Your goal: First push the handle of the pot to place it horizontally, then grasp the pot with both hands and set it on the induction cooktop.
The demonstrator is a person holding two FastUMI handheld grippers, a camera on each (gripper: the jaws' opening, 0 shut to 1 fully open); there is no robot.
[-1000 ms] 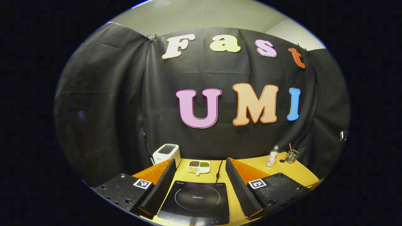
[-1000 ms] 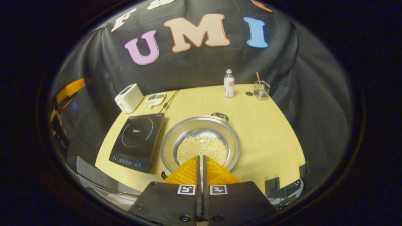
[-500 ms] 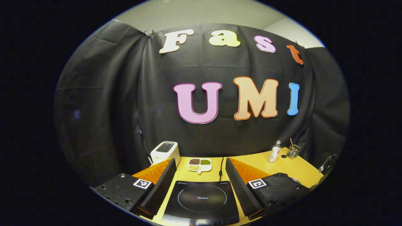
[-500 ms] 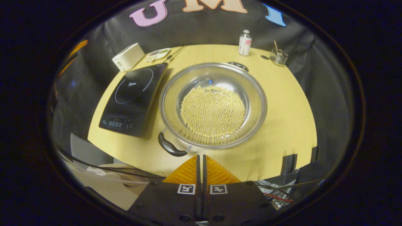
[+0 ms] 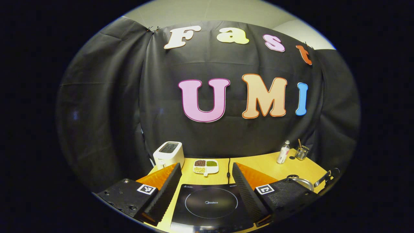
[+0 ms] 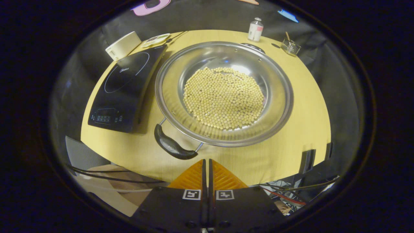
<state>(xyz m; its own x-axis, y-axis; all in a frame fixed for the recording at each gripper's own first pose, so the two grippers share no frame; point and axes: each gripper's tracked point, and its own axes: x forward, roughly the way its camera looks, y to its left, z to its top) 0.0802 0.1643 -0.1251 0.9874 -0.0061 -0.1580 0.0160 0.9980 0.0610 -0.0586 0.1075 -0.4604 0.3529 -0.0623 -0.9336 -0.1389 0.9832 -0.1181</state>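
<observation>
Since a second ago the right gripper has dropped in low toward the pot, which looks way bigger in its view now, while the left one has drifted so the cooktop sits more squarely in front of it.

Left gripper view: left gripper (image 5: 207, 181) has its fingers spread wide, holding nothing, hanging over the near edge of the induction cooktop (image 5: 212, 204). Off at 3 o'clock you catch a sliver of the pot's rim (image 5: 304, 182). Toaster (image 5: 168, 154) at 11 o'clock, a divided dish of beans (image 5: 205, 166) at 12, a small bottle (image 5: 283, 156) and a glass cup (image 5: 302, 152) toward 2, all on the yellow bench (image 5: 258, 166).

Right gripper view: right gripper (image 6: 207, 168) has its fingers clenched flat together with nothing between them, poised just off the bench's near edge. The pot (image 6: 224, 92) is dead ahead at 12 o'clock, sitting on the bench just right of the cooktop, not on it. Wide, shallow, shiny steel, with a layer of pale yellow beans (image 6: 223, 97) across the bottom. Its near black handle (image 6: 171, 146) is at about 11 o'clock from the fingers, close but not touching; the far handle (image 6: 253, 47) is at the opposite rim. So the handle axis runs near-to-far, slightly skewed, rather than side to side. I'd say the right gripper is clearly the nearer one for nudging that near handle round.
</observation>
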